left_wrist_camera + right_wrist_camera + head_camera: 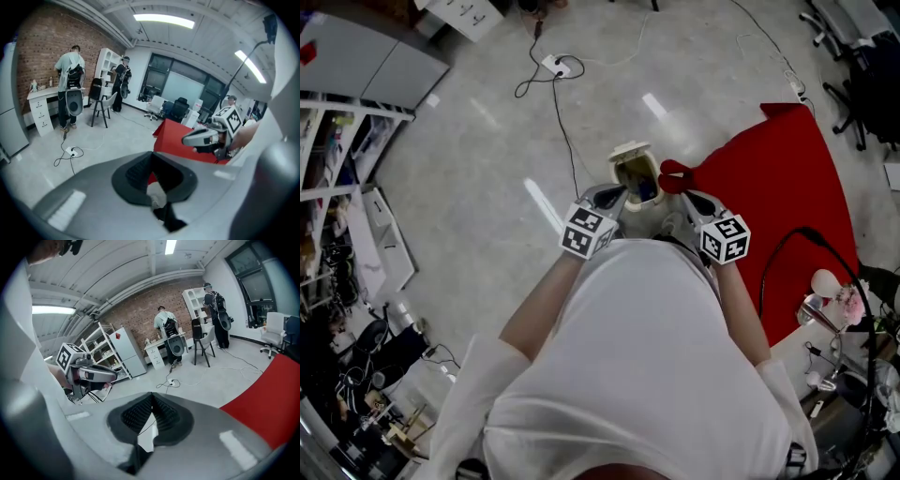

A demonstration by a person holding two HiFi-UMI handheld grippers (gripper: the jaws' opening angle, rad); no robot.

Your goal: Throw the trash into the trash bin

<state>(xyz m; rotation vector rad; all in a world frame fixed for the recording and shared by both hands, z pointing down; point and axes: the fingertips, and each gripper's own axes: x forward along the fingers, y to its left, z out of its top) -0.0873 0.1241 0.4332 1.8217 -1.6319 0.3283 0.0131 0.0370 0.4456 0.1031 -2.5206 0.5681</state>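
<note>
A cream trash bin [622,178] stands open on the grey floor just ahead of me, its inside dark with something blue in it. My left gripper [614,194] points down at the bin's left side and my right gripper [694,199] at its right. In the left gripper view the left gripper [151,157] has its jaws closed together. A small pale lump [157,196] shows low in their gap; I cannot tell whether it is held or lies behind. The right gripper [151,397] is shut with only floor showing through its gap.
A red carpet [778,178] lies to the right, its bunched corner [673,175] touching the bin. A cable and power strip [555,66] cross the floor ahead. Shelves [337,169] stand at the left and a cluttered desk [839,309] at the right. Two people [70,75] stand by the far wall.
</note>
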